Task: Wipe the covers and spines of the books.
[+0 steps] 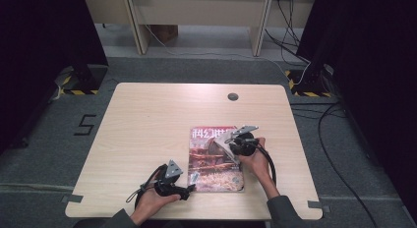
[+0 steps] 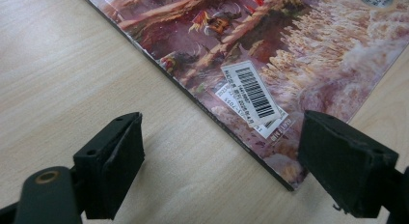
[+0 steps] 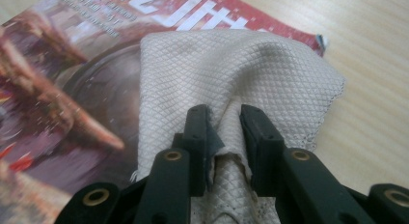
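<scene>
A magazine (image 1: 212, 165) with a red-titled picture cover lies flat on the wooden table (image 1: 147, 120), right of the middle and near the front. On its upper right part rests a white quilted cloth (image 1: 222, 146). My right gripper (image 1: 229, 142) is shut on a bunched fold of that cloth (image 3: 231, 69), jaws (image 3: 225, 122) pinching it over the magazine's top corner (image 3: 72, 79). My left gripper (image 1: 191, 189) stands open at the magazine's lower left corner. In the left gripper view the jaws (image 2: 222, 161) are spread wide, with the corner and its barcode sticker (image 2: 253, 91) just ahead of them.
A round cable hole (image 1: 233, 97) sits near the table's far edge. Bare tabletop stretches left of and beyond the magazine. Cables (image 1: 339, 154) trail over the grey floor at right, and desk legs (image 1: 140, 31) stand behind the table.
</scene>
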The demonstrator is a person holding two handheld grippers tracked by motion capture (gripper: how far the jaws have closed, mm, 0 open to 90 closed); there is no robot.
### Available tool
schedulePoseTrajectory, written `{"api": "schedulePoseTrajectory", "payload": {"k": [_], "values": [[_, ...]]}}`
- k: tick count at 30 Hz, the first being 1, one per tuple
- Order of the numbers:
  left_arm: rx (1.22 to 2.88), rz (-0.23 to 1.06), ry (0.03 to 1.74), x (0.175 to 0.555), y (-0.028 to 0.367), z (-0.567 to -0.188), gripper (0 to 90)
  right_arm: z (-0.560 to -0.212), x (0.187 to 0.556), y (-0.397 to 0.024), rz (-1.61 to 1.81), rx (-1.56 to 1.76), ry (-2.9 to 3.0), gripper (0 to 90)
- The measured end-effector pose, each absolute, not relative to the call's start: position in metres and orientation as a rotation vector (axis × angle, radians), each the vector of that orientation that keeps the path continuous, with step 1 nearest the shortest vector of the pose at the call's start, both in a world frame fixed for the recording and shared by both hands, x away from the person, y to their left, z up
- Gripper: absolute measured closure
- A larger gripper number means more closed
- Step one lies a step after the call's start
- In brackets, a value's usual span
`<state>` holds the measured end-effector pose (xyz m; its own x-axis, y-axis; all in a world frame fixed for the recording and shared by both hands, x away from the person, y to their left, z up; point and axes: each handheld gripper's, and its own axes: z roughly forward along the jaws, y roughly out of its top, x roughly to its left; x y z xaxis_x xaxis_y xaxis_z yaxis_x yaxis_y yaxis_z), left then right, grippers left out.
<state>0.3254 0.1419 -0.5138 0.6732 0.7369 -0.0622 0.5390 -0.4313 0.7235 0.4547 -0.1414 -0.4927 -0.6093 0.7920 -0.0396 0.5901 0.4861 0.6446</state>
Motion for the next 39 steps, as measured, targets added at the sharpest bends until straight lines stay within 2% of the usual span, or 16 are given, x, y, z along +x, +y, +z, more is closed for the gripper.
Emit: {"api": "schedulePoseTrajectory", "payload": {"k": [10,22,33,39], "values": [[2.139,0.340,0.982,0.325,0.142,-0.514,15.4,-0.495,0.485,-0.146,0.854,1.216,2.328,72.9],[2.140,0.344,0.982,0.325,0.142,-0.514,15.1,-0.496,0.498,-0.142,0.827,1.211,2.296,73.8],[2.143,0.351,0.977,0.325,0.141,-0.514,15.1,-0.495,0.490,-0.108,0.822,1.086,2.375,74.4],[2.145,0.346,0.977,0.325,0.142,-0.514,14.9,-0.494,0.499,-0.092,0.824,1.087,2.404,74.2]]}}
